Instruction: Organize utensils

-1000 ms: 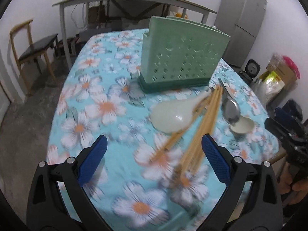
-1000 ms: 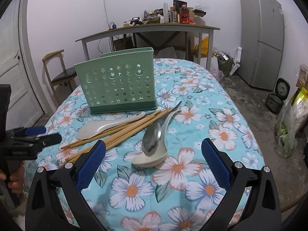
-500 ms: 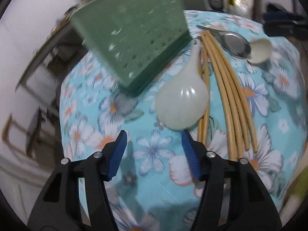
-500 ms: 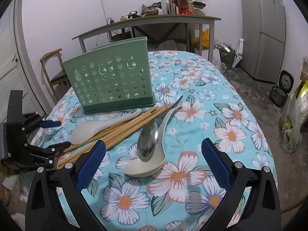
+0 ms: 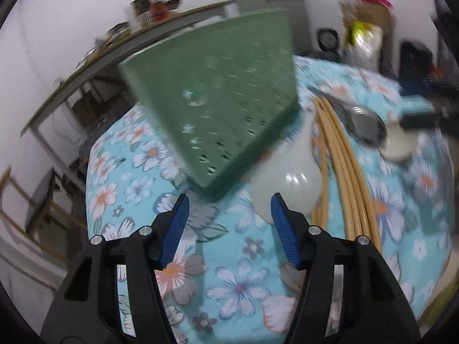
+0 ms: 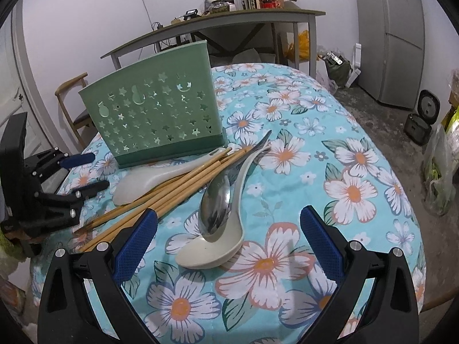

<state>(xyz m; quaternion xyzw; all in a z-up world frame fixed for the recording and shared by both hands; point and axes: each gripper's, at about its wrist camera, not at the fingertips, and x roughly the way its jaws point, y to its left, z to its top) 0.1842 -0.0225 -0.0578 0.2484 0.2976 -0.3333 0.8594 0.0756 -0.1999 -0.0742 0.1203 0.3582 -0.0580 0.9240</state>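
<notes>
A green perforated utensil holder (image 6: pixel 160 117) (image 5: pixel 223 109) stands upright on the floral tablecloth. In front of it lie a white ceramic spoon (image 6: pixel 149 177) (image 5: pixel 287 180), several bamboo chopsticks (image 6: pixel 178 189) (image 5: pixel 344 172), and a metal spoon (image 6: pixel 216 209) resting in a second white ceramic spoon (image 6: pixel 218 246). My left gripper (image 5: pixel 229 203) (image 6: pixel 91 172) is rolled, partly open and empty, its tips just short of the holder's near corner and the first spoon's bowl. My right gripper (image 6: pixel 229 220) is wide open and empty, just short of the stacked spoons.
The tablecloth-covered table (image 6: pixel 358 149) drops off at its right edge. Behind it stand a grey table (image 6: pixel 229 23) with clutter, a wooden chair (image 6: pixel 71 100) and a fridge (image 6: pixel 396 37). A rice cooker (image 6: pixel 427 106) and bags (image 6: pixel 439 172) sit on the floor.
My left gripper has narrowed its jaws, rolled, and moved in toward the holder's corner and the white spoon. My right gripper has dropped closer to the stacked spoons.
</notes>
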